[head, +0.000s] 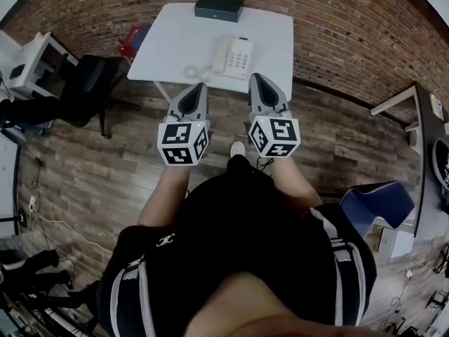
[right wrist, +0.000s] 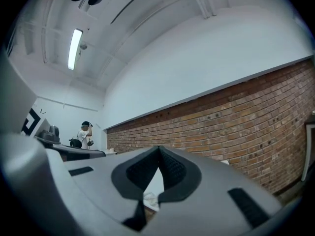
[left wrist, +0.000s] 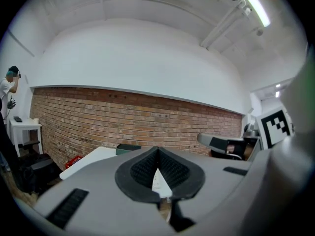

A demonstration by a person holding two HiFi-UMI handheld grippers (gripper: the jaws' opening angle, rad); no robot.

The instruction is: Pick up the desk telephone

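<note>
The white desk telephone [head: 235, 56] sits near the front edge of the white table [head: 175, 27], a little right of centre, with its coiled cord [head: 198, 70] lying to its left. The left gripper [head: 198, 90] and right gripper [head: 257, 81] both have jaws pressed together on nothing, short of the table. The phone is probably light, rigid, slick plastic. Its handset [head: 221, 57] likely lifts loose, so clamping the base's sides seems safest.

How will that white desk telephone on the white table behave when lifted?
The white desk telephone looks like a rigid plastic shell, probably light and smooth, so it may slip. Its handset seems only to rest on top and might fall off if tilted. The coiled cord beside it is floppy and will likely trail.
</note>
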